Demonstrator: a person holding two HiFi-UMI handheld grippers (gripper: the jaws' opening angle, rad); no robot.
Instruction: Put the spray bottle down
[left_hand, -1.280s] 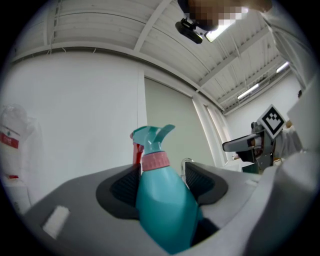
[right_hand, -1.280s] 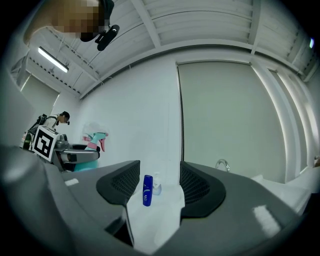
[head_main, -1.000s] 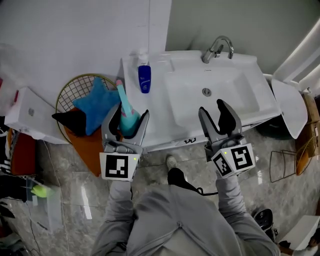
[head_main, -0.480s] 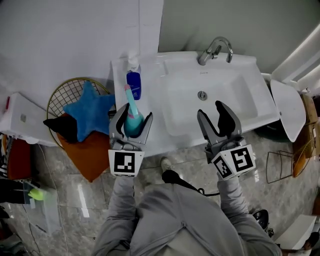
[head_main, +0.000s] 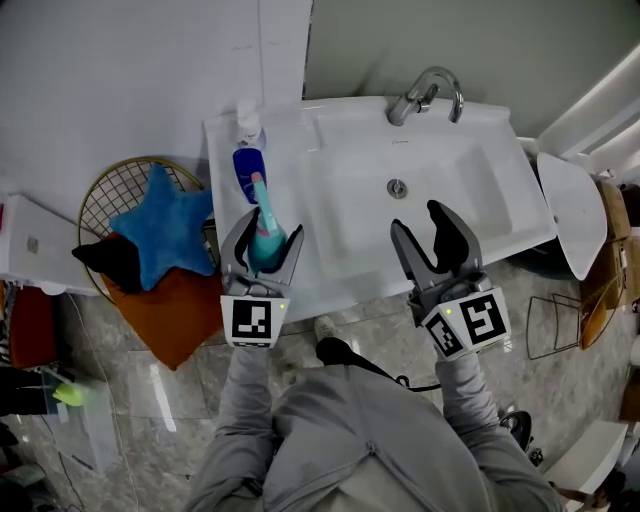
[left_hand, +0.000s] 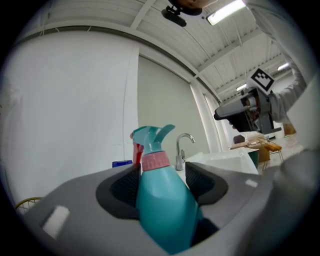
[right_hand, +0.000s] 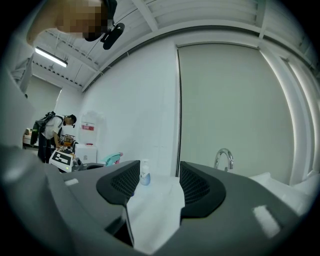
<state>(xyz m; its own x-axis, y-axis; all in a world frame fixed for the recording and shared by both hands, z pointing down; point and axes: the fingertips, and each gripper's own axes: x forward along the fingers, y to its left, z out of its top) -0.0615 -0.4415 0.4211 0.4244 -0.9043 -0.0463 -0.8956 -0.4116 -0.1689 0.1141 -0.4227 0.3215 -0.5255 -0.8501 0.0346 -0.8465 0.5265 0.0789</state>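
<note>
A teal spray bottle with a pink collar and teal trigger head stands between the jaws of my left gripper, which is shut on its body. In the left gripper view the spray bottle fills the gap between the black pads, nozzle up. It hangs over the left front part of the white washbasin. My right gripper is open over the basin's front edge, nothing between its jaws; the right gripper view shows only white basin surface there.
A blue soap pump bottle stands on the basin's left ledge just beyond the spray bottle. The chrome tap is at the back, the drain in the bowl. A wire basket with a blue star cushion sits left on the floor.
The left gripper has carried the spray bottle rightward from over the basket to over the basin's left front ledge, closer to the soap bottle. The right gripper has barely moved.
</note>
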